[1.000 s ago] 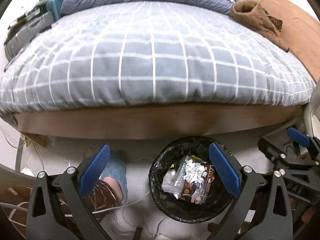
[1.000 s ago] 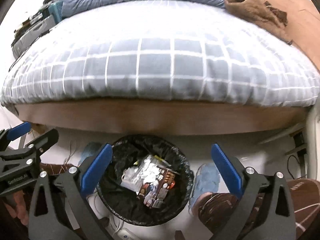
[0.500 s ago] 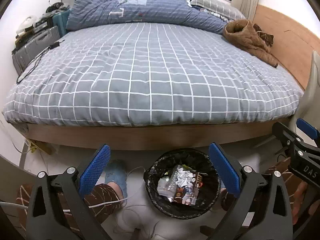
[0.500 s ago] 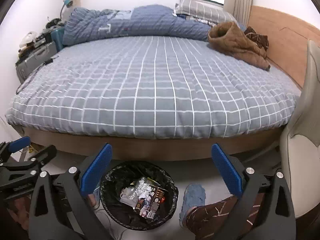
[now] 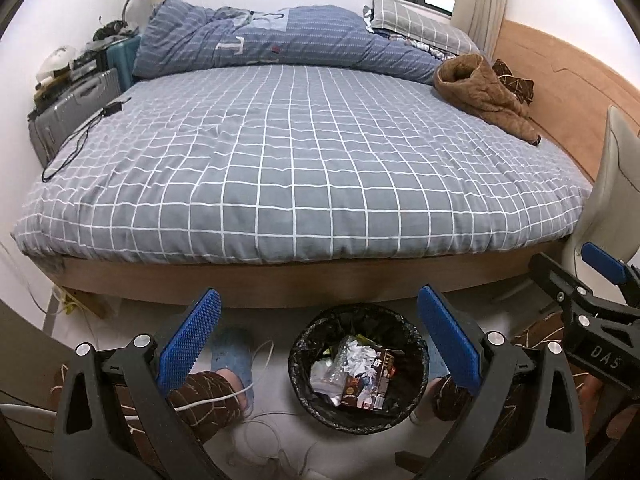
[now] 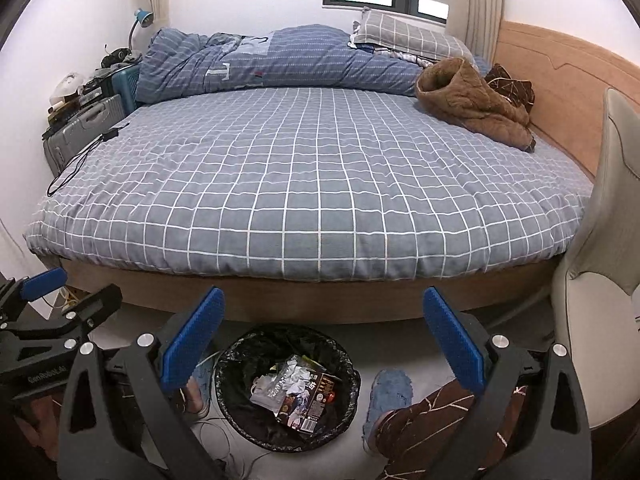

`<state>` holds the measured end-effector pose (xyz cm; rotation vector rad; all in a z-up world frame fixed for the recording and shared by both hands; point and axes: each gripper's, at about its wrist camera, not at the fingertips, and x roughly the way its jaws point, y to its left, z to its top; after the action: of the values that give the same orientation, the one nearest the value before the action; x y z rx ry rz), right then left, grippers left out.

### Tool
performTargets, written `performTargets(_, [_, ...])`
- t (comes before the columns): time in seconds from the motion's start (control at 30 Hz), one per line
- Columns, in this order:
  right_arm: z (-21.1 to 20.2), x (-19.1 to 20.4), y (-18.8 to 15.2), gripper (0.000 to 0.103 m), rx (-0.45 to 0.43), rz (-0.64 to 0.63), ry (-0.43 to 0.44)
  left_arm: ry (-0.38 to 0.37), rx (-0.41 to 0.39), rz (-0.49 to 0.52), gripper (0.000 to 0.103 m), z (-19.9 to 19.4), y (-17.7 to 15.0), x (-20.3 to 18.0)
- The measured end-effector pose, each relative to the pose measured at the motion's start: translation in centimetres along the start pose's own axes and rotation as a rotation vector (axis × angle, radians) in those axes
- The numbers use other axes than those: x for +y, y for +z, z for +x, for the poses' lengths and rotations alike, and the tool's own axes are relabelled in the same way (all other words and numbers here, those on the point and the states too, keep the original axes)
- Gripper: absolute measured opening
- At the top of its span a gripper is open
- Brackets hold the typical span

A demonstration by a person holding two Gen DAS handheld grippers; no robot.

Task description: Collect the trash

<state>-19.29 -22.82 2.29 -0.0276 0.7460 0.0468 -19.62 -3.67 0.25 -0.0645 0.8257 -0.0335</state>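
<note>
A round bin lined with a black bag stands on the floor at the foot of the bed. Inside it lies trash: crumpled foil, clear plastic and a dark printed wrapper. My left gripper hangs open high above the bin, nothing between its blue pads. My right gripper is open too and holds nothing. Each gripper shows at the edge of the other's view, the right gripper on the right, the left gripper on the left.
A large bed with a grey checked cover fills the middle; a brown jacket and blue duvet lie on it. Suitcases stand at the left, a chair at the right. A person's slippered feet flank the bin, cables trail on the floor.
Both grippers have risen and pulled back from the bin, so the bin looks smaller and the whole bed and window have come into view. Both stayed open and empty.
</note>
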Motion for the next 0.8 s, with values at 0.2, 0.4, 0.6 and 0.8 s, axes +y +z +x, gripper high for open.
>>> performTargets(0.2, [0.3,-0.2,0.0,0.095,0.005,0.007,0.000,0.008,-0.001,0.000,0.097,0.0,0.0,0.2])
performTargets(0.4, [0.7,-0.1,-0.1,0.095,0.012,0.009,0.008,0.039,0.002,-0.006,0.097,0.2,0.0,0.7])
performTargets(0.6, [0.8,0.1,-0.1,0.095,0.014,0.008,0.010,0.043,0.017,-0.019,0.097,0.5,0.1,1.0])
performTargets(0.8, [0.9,0.2,-0.1,0.095,0.015,0.004,0.012,0.056,0.012,0.004,0.097,0.5,0.2,0.8])
